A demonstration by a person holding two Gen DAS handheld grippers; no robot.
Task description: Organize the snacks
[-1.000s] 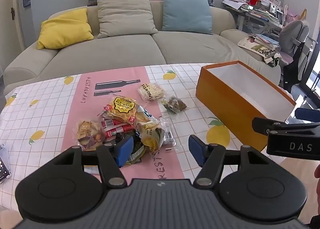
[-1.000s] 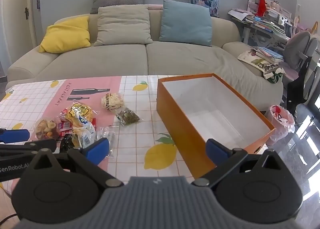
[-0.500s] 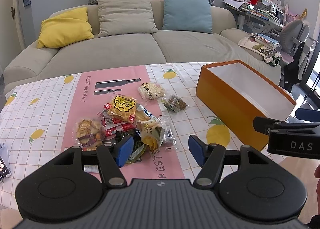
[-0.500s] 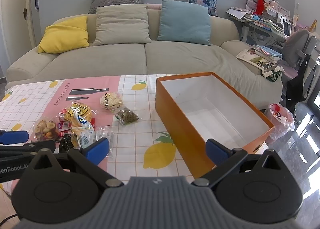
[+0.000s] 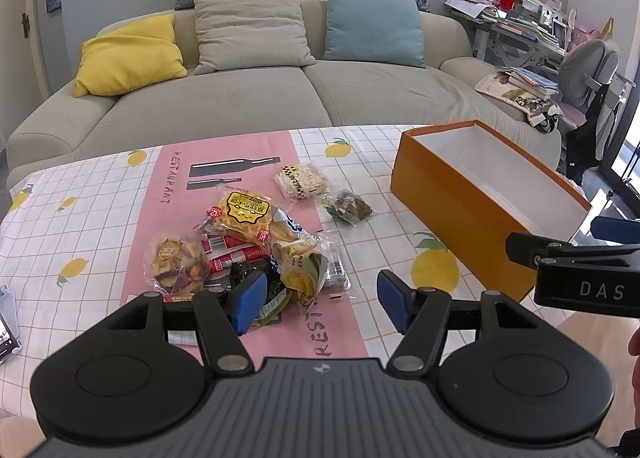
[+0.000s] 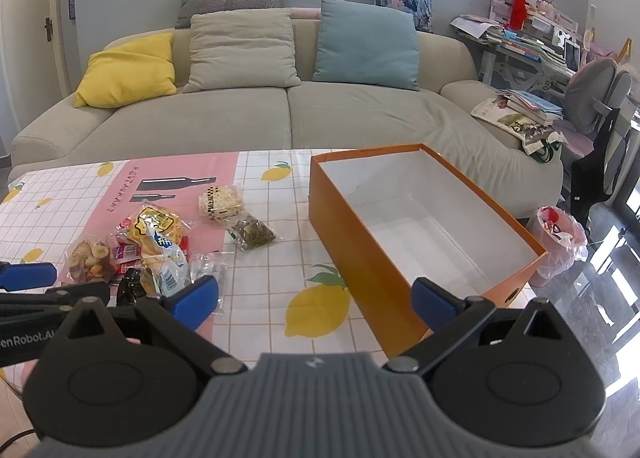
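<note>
Both grippers are held above the near edge of the table (image 5: 80,194); the left gripper (image 5: 318,300) and the right gripper (image 6: 314,300) are seen with jaws spread wide, nothing gripped between them. Only in the right wrist view is the white floor of the orange box (image 6: 420,226) exposed, with nothing seen in it; a pink-bagged bin (image 6: 558,242) on the floor past the table is also shown there. In the left wrist view the box (image 5: 472,210) is seen from its side, and a device (image 5: 6,328) is cut off at the left frame edge. The snack pile (image 5: 244,246) is found on the pink strip of the tablecloth, well apart from the box, with a popcorn-like pack (image 5: 302,180) and a dark nut pack (image 5: 349,207) lying between. The box's long axis is run from the near right corner toward the sofa (image 5: 256,98). Lower packets in the pile are covered; labels are too small to read.
</note>
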